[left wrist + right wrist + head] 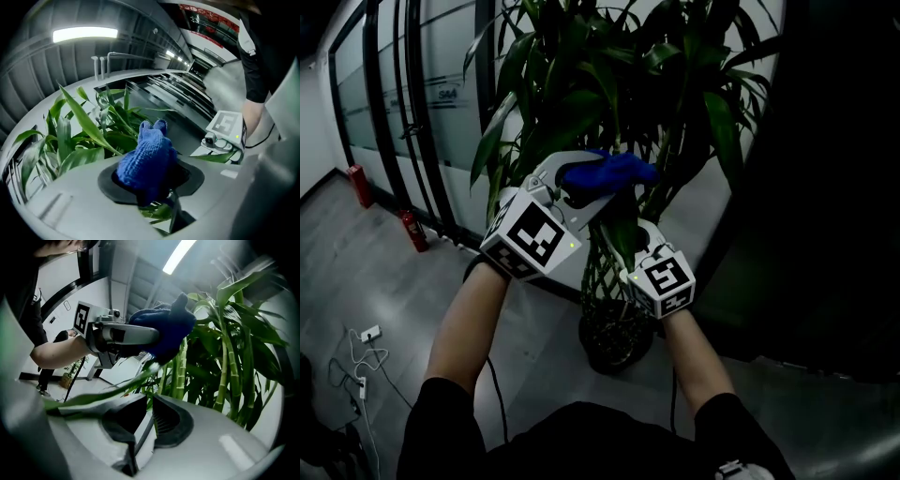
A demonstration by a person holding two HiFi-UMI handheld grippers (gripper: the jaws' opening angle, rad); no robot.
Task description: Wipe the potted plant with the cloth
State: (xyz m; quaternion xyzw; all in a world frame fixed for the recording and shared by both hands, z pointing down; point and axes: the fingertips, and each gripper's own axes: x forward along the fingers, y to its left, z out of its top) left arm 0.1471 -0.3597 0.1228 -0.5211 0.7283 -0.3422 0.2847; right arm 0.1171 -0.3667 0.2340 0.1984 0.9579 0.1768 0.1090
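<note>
We press the blue cloth (146, 157), clamped tight in the left gripper's (152, 190) fingers, against a long leaf (101, 395) of the potted plant (619, 84), while the right gripper's (151, 406) nearly closed fingers pinch that leaf

Your grey floor (394, 300) carries the dark plant pot (616, 339), directly below your right gripper (639, 240). Two red fire extinguishers (414, 232) stand left of your left gripper (598, 184), and white cables (364, 352) lie below-left of it.
</note>
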